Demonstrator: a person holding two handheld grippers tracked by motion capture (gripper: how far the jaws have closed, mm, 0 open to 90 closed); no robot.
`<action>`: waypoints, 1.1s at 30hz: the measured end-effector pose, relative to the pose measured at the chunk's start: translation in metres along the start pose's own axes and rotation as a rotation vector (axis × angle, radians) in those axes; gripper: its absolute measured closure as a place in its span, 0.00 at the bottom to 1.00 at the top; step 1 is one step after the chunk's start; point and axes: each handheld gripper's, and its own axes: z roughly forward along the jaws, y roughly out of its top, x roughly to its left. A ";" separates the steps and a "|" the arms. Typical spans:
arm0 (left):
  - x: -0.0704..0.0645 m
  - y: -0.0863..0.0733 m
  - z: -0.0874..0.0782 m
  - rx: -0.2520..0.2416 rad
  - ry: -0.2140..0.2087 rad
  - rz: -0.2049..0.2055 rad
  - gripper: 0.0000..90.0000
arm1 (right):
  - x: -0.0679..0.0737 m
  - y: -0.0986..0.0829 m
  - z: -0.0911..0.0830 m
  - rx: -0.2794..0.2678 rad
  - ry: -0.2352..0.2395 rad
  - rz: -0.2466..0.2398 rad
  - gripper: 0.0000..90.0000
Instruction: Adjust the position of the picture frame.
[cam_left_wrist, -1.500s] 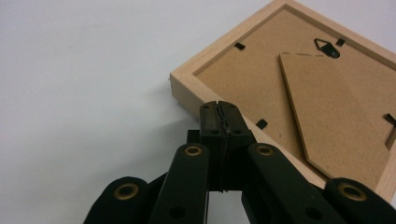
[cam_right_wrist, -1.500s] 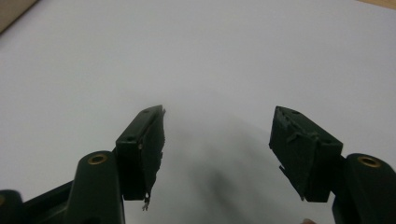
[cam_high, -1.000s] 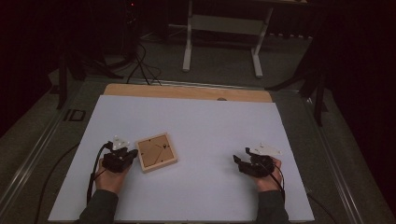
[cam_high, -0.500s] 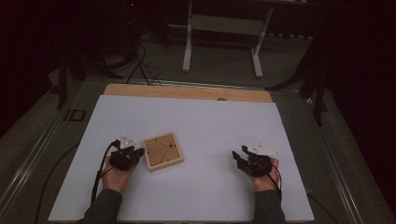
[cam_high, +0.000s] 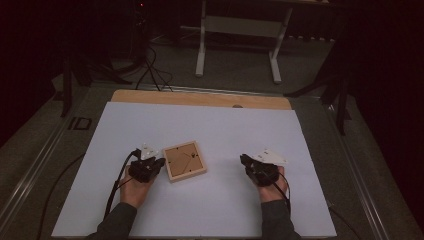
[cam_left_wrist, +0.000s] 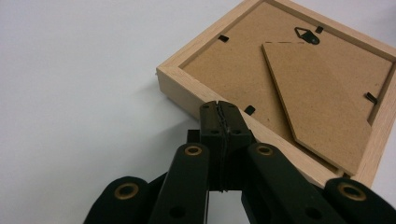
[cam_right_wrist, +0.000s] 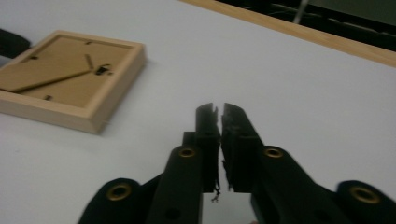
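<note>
The square light-wood picture frame (cam_high: 185, 161) lies face down on the white counter (cam_high: 210, 125), directly ahead of your left tongs (cam_left_wrist: 219, 108), closed and empty at its near edge. Your right tongs (cam_right_wrist: 219, 109), nearly closed, are well apart.

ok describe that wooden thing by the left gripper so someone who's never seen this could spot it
On the white table sheet, look left of centre, just in front of the left gripper, whose shut jaws meet its near edge. There lies a small square picture frame, face down, pale wood rim around a brown backing board with a fold-out stand and a black hanger.
</note>
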 end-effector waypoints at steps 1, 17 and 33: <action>0.000 0.000 0.000 0.000 0.000 -0.002 1.00 | 0.007 0.002 0.006 0.005 0.018 -0.014 0.99; -0.013 0.002 0.005 -0.010 -0.036 -0.026 1.00 | 0.046 0.000 0.052 0.126 0.159 -0.042 0.99; -0.024 0.000 0.008 -0.001 -0.033 -0.015 1.00 | 0.045 -0.004 0.057 0.163 0.145 -0.053 1.00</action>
